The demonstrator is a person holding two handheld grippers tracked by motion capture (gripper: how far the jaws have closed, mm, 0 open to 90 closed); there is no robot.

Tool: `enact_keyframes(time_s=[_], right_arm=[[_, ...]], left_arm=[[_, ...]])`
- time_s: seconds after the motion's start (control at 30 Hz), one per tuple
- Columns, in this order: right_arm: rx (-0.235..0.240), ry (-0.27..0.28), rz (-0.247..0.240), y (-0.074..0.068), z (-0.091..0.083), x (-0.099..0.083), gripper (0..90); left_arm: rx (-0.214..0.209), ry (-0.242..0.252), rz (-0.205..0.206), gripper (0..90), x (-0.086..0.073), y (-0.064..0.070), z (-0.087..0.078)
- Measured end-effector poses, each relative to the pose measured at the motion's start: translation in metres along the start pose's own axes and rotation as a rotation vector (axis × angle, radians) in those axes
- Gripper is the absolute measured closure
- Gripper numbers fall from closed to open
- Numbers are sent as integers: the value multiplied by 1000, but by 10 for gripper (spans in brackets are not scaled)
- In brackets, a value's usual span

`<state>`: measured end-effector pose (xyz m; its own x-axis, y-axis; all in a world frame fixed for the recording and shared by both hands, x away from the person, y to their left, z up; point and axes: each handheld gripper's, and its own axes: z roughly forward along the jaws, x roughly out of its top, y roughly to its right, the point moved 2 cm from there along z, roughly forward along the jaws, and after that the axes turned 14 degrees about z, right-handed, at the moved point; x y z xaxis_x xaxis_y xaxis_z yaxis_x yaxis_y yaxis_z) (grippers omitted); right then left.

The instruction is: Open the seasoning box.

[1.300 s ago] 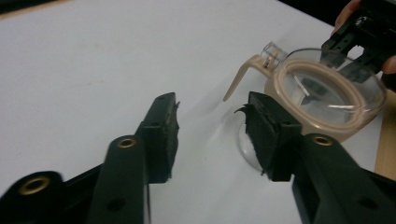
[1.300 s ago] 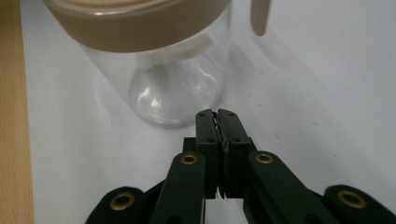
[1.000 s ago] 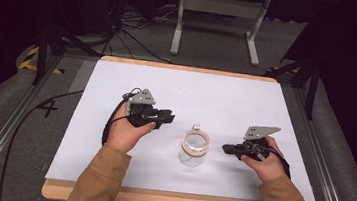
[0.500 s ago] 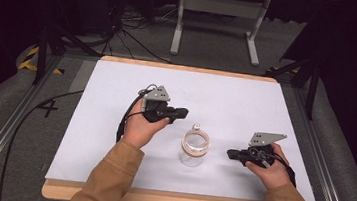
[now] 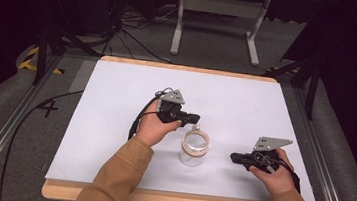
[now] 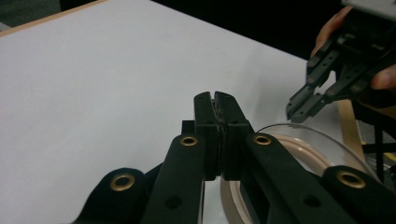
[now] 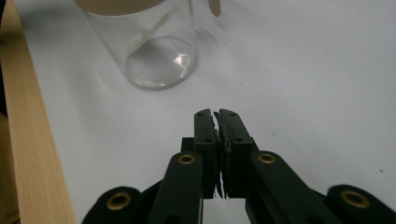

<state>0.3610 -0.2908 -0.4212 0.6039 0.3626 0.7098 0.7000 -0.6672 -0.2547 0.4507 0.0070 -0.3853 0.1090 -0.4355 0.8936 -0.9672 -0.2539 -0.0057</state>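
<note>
We see one clear glass jar (image 5: 194, 150) standing upright on the white table (image 5: 116, 104), near its front edge. Its mouth is open, ringed by a tan band. The jar appears empty.

A glossy clear jar (image 5: 194, 150) with a smooth tan band at its mouth stands on a matt white sheet (image 5: 116, 99) over the pale wooden surface (image 5: 156, 200), while both matt black plastic claws carry brass-coloured rivets (image 7: 187, 159).
</note>
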Motion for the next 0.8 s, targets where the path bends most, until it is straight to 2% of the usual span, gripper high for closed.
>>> enact_keyframes(time_s=[0.1,0.33,0.4,0.57,0.67,0.8], right_arm=[[32,6,-21,-8,0,2,876],[77,36,-67,-27,-2,10,883],[97,48,-68,-32,-3,13,887],[158,75,-54,-46,1,21,899],[180,72,-41,-52,8,24,900],[188,62,-50,-59,18,26,900]], left_arm=[[-12,9,-5,894,-1,-1,2],[-16,5,23,896,0,0,2],[-28,-3,28,894,0,1,1],[-25,-13,31,897,1,1,-1],[-27,-14,27,898,0,0,-1],[-30,-8,23,898,0,0,0]])
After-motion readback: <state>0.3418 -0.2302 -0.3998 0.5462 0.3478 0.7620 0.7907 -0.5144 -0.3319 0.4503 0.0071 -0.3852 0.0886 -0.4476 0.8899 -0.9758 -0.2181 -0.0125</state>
